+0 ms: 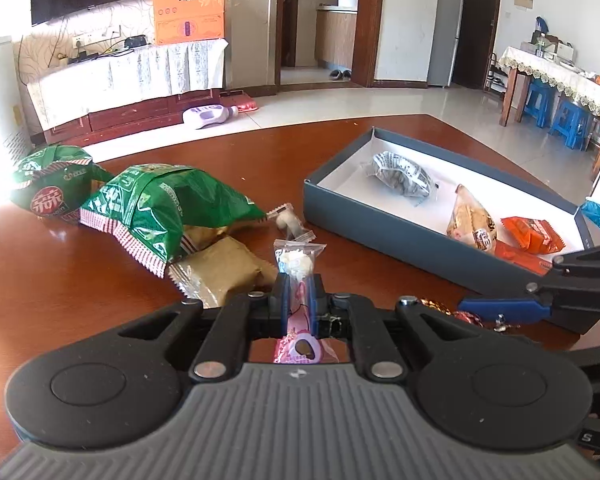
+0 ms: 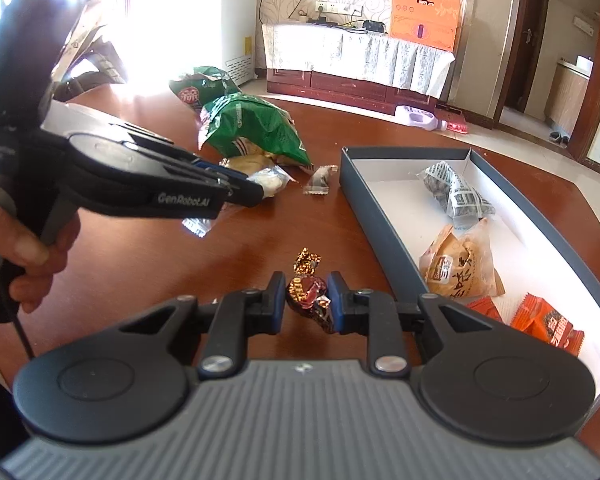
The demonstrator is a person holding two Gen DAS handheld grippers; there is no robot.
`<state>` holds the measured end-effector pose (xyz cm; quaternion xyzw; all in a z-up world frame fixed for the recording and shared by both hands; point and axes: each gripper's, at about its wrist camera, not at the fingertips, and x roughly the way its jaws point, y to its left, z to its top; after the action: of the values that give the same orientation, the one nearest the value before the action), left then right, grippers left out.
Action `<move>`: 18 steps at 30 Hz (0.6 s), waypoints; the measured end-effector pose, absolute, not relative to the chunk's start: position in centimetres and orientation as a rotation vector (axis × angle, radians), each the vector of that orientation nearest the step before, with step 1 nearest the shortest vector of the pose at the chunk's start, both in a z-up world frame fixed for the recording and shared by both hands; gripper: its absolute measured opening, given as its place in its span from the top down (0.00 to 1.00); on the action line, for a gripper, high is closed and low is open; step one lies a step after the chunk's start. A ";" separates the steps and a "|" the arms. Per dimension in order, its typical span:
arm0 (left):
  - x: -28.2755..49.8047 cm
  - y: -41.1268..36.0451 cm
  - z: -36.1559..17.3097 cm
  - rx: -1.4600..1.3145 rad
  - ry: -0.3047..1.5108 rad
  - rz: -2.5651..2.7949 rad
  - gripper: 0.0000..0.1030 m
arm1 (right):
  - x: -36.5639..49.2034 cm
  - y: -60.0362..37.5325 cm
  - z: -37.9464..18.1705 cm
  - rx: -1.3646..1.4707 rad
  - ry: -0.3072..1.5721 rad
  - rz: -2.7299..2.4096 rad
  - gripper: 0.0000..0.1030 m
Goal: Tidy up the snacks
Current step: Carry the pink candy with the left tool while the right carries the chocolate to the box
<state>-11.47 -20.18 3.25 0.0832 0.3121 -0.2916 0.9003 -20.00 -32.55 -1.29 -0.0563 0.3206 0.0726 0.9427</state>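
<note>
1. Left gripper [image 1: 299, 296] clamped on a clear-wrapped white candy [image 1: 298, 262]; wrapper sticks out past the fingertips, pink printed end trails back between the jaws.
2. Right gripper [image 2: 307, 298] clamped on a dark red and gold foil candy [image 2: 310, 294]; its twisted end pokes forward past the pads.
3. Both candies sit over the brown table [image 1: 80, 280], near the box's near-left corner.
4. Open grey-blue box [image 1: 380, 220] with white inside lies toward the table's right edge. It holds a grey newsprint-pattern packet [image 1: 402, 178] at the far end, a tan pastry packet [image 1: 470, 220] in the middle, orange packets [image 1: 532, 234] at the near end.
5. Two green snack bags [image 1: 156, 200] lie toward the table's far-left edge, one behind the other.
6. Olive-gold packet [image 1: 220, 268] partly under the nearer green bag's open end.
7. Another small clear-wrapped sweet [image 1: 290, 220] lies between the green bag and the box's left wall.
8. A hand [image 2: 32, 256] grips the left gripper's handle at the right wrist view's left edge.
</note>
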 end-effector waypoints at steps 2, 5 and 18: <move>-11.5 -20.0 3.4 0.171 0.645 -0.600 0.89 | -20.2 -32.3 -1.3 -0.121 0.656 0.151 0.75; -11.6 -19.6 3.8 0.161 0.638 -0.600 0.89 | -20.6 -32.1 -1.0 -0.124 0.648 0.152 0.75; -12.0 -19.7 5.1 0.122 0.611 -0.615 0.89 | -21.4 -33.2 0.6 -0.082 0.591 0.133 0.75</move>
<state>-12.02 -19.69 5.14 0.0589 0.2958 -0.2979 0.9057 -21.35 -33.24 0.58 -0.0404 0.2911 0.0655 0.9536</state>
